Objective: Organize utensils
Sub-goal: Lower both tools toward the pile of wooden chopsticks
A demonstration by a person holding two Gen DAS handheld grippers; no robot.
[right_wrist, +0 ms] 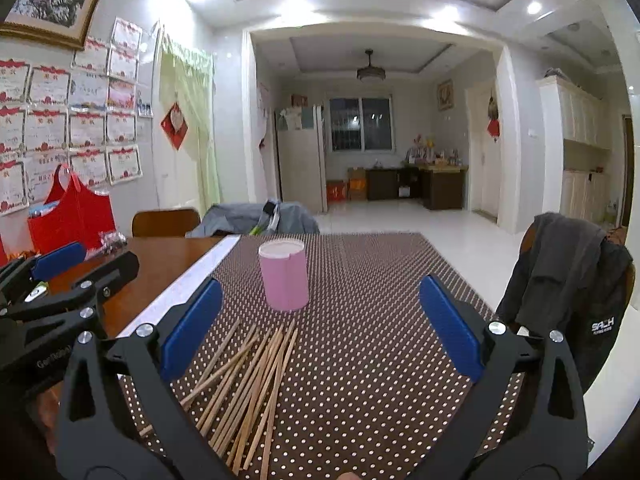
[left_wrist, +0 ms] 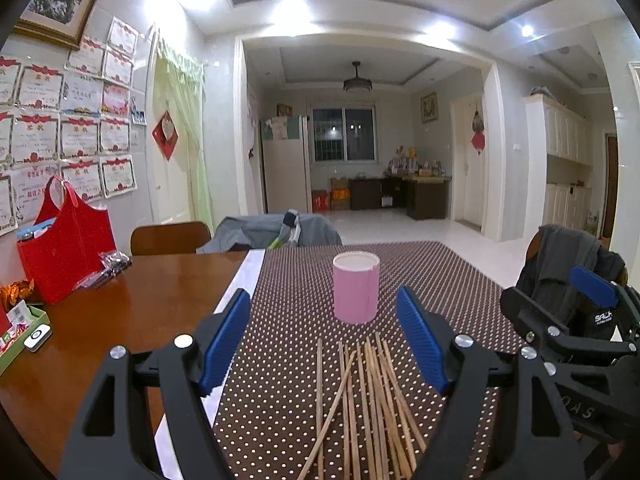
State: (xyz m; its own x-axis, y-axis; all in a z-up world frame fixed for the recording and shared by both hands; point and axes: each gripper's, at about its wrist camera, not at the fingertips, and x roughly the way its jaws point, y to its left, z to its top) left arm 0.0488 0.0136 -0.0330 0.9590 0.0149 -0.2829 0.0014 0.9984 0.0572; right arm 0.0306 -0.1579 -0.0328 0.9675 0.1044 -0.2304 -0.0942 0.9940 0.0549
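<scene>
On the brown polka-dotted tablecloth, loose wooden chopsticks lie before the pink cylindrical holder, awaiting sorting; left gripper and right gripper gape wide, empty.

The dotted mat on the table lies bare over its whole right half, out to the right edge, so a pass there meets nothing. Toward the far edge the pink cup stands upright on the mat, the only tall thing in the middle. The chopsticks lie flat in a loose heap toward the near edge, apart from the cup, with a bare strip of mat between them. Along the left edge stand a red bag and a green tray. A chair draped with a jacket crowds the right edge.
</scene>
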